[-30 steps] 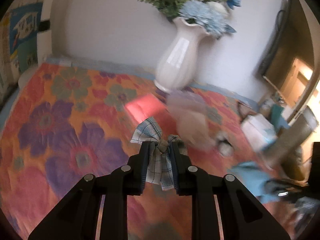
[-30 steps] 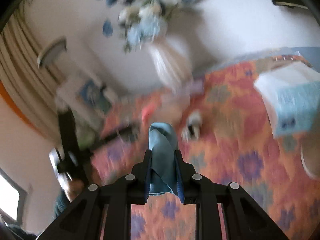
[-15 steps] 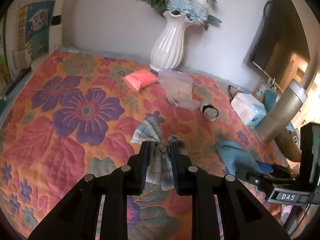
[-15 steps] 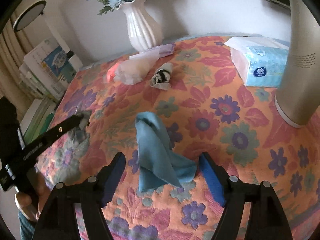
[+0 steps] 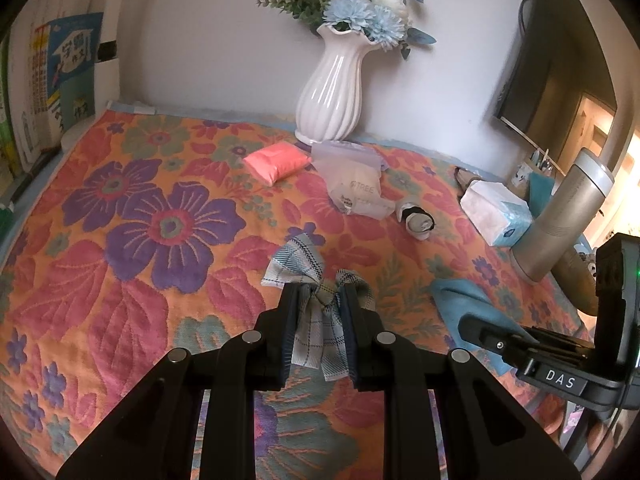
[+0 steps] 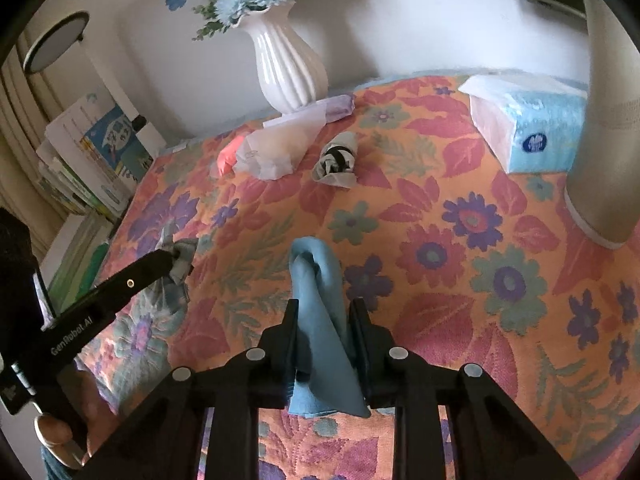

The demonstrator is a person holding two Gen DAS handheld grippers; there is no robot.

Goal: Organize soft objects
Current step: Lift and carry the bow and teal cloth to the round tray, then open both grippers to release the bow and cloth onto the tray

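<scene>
The left tongs [image 5: 322, 312] are pinching a plaid cloth [image 5: 310, 280], bunched and sticking out past the tips, held over the flowered tabletop [image 5: 132, 240]. The right tongs [image 6: 324, 322] are closed in on a blue cloth [image 6: 320, 300], which stands up between the tips while its lower end rests on the quilted cover.

By the look of things the sorting is only partway (if that): both cloths are in hand, neither is folded or stacked anywhere. Further back, near the white vase [image 5: 334, 92], a pink pouch [image 5: 276, 162], a clear plastic bag [image 5: 354, 180] and a rolled pair of socks [image 5: 416, 220] lie loosely apart, untouched. A tissue pack [image 6: 528, 128] sits to the right. No basket or bin shows, so where the soft things should end up cannot be told.
</scene>
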